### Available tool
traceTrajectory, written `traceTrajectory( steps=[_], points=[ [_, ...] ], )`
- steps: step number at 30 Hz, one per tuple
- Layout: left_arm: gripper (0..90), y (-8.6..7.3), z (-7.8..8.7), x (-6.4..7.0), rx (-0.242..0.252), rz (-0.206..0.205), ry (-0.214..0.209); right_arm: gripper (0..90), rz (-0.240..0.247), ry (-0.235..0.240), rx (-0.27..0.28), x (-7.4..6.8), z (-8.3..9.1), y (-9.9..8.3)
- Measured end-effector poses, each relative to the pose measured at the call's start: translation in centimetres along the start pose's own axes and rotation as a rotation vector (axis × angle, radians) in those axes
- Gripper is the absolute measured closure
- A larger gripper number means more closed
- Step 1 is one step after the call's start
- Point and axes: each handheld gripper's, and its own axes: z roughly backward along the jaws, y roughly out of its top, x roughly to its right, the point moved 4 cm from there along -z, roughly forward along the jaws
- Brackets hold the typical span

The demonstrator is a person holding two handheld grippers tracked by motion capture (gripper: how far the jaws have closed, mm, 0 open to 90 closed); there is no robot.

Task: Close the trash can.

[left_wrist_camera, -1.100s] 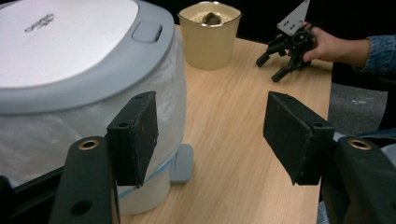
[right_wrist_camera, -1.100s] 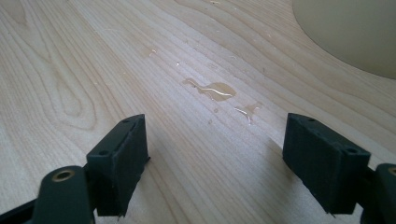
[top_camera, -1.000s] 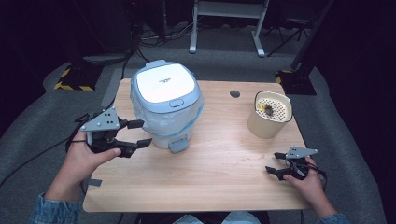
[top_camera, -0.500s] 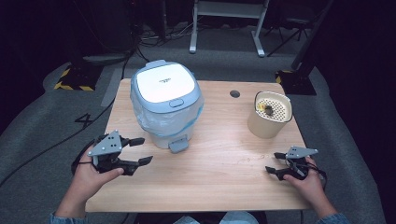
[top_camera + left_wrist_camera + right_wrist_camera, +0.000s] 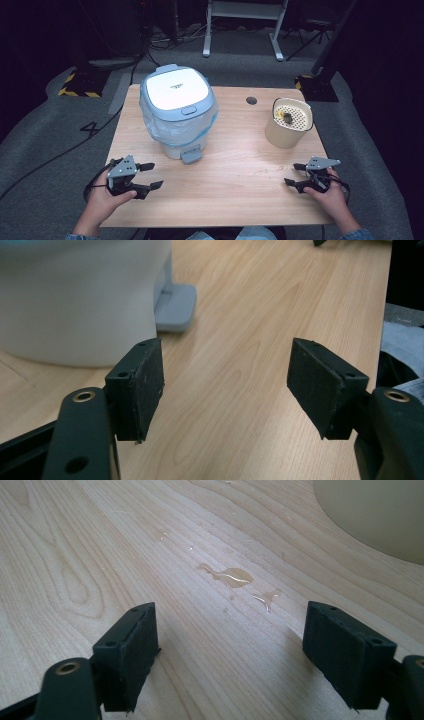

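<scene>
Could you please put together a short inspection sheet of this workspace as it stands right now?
Surface: wooden table, with small liquid drops ahead of the right gripper.
Job's things: pedal bin, lid shut, plastic liner showing under the rim, pedal facing the person; beige container with a perforated insert, standing apart at the right.
Clutter: nothing seen.
Grippers: left gripper and right gripper both open, holding nothing, low over the near table edge.
Cables: one trails from the left gripper across the floor.
Surroundings: grey carpet, hazard-striped marking, metal stand legs behind.
</scene>
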Motion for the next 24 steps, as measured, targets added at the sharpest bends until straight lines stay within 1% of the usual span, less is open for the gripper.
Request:
traceTrajectory(
  steps=[2, 3, 5, 11, 13, 15, 17, 18, 20, 21, 22, 23, 24],
  points=[
    [30.6, -0.8, -0.5, 0.0, -0.041, 0.013, -0.009, 22.3, 0.001, 0.000, 0.000, 0.0, 0.0, 0.0],
    [30.3, -1.2, -0.8, -0.1, -0.057, 0.014, -0.005, 22.3, 0.000, 0.000, 0.000, 0.0, 0.0, 0.0],
    [30.0, -2.0, -1.3, -0.3, -0.093, 0.018, 0.006, 22.3, 0.000, 0.000, 0.000, 0.0, 0.0, 0.0],
    [29.0, -4.0, -2.7, -1.2, -0.174, 0.058, 0.042, 22.3, 0.001, 0.000, 0.000, 0.0, 0.0, 0.0],
    [28.9, -4.5, -3.0, -1.4, -0.202, 0.058, 0.060, 22.3, 0.001, -0.001, 0.000, 0.0, 0.0, 0.0],
    [28.9, -4.9, -3.3, -1.6, -0.222, 0.060, 0.061, 22.3, 0.000, 0.000, 0.000, 0.0, 0.0, 0.0],
    [28.7, -5.2, -3.5, -1.6, -0.239, 0.062, 0.065, 22.3, 0.001, -0.001, 0.000, 0.0, 0.0, 0.0],
    [28.7, -5.3, -3.7, -1.7, -0.244, 0.052, 0.071, 22.3, 0.001, -0.001, 0.000, 0.0, 0.0, 0.0],
    [27.0, -5.3, -3.8, -1.7, -0.239, 0.052, 0.076, 22.3, 0.001, -0.001, 0.000, 0.0, 0.0, 0.0],
    [26.8, -5.3, -3.9, -1.7, -0.236, 0.044, 0.089, 22.3, 0.001, 0.000, 0.000, 0.0, 0.0, 0.0],
    [25.8, -5.3, -3.9, -1.7, -0.236, 0.044, 0.089, 22.3, 0.001, 0.000, 0.000, 0.0, 0.0, 0.0],
    [22.9, -5.4, -4.1, -1.7, -0.229, 0.033, 0.104, 22.3, 0.002, 0.000, 0.000, 0.0, 0.0, 0.0],
    [22.9, -5.5, -4.3, -1.9, -0.215, 0.022, 0.117, 22.3, 0.002, 0.000, 0.000, 0.0, 0.0, 0.0]
  ],
)
